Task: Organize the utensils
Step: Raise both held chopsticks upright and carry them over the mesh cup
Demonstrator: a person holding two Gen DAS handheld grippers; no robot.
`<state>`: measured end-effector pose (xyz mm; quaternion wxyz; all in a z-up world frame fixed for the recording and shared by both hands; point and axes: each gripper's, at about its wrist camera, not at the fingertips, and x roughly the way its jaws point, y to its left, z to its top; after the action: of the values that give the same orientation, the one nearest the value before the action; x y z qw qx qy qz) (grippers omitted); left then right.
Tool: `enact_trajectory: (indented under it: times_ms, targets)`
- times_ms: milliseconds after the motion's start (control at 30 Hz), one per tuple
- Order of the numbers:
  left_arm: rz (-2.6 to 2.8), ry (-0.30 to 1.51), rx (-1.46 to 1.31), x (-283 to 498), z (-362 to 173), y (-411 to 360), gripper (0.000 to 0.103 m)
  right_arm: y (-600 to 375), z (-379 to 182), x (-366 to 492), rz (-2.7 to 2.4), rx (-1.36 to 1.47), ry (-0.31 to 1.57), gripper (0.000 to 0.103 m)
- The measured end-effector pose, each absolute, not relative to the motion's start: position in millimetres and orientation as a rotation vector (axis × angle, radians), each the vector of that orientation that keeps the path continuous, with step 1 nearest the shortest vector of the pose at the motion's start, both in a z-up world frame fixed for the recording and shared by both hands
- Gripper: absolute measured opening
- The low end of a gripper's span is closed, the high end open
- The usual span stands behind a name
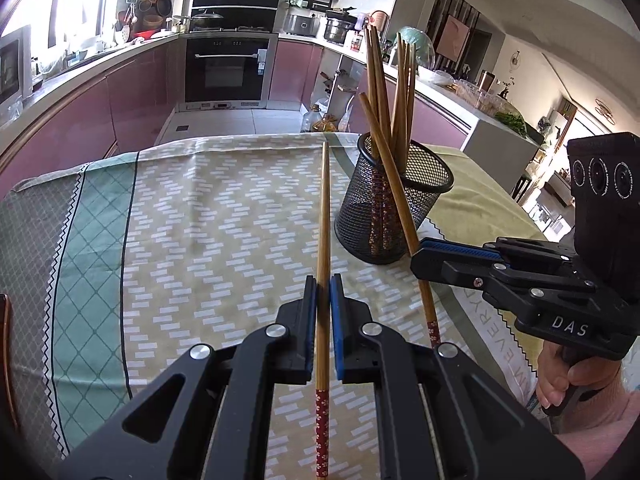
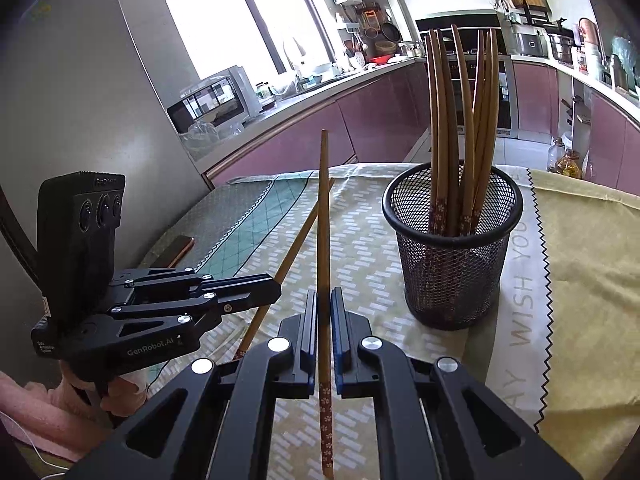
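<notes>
In the left wrist view my left gripper (image 1: 323,280) is shut on a bamboo chopstick (image 1: 325,208) that points away over the table, its red flowered end toward me. To the right, my right gripper (image 1: 417,255) is shut on a second chopstick (image 1: 429,312) that slants up in front of a black mesh cup (image 1: 400,216). The cup stands upright and holds several chopsticks. In the right wrist view the right gripper (image 2: 324,296) clamps its chopstick (image 2: 323,200). The left gripper (image 2: 278,286) holds the other chopstick (image 2: 300,240) to the left. The mesh cup (image 2: 452,272) stands ahead to the right.
A patterned cloth (image 1: 200,220) covers the table, with a yellow-green cloth (image 2: 580,280) under and right of the cup. A phone (image 2: 180,248) lies near the table's left edge. Kitchen counters and an oven (image 1: 228,68) lie beyond the far edge. A hand (image 1: 560,380) grips the right tool's handle.
</notes>
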<state>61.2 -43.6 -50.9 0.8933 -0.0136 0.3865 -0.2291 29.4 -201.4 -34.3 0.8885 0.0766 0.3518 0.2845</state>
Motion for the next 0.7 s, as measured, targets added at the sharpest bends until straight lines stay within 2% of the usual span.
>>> enact_trajectory:
  times_ms: [700]
  targets:
    - [-0.5,0.753,-0.032,51,-30,-48,0.008,-222,-19,22,0.573,0.176,0.676,0.006]
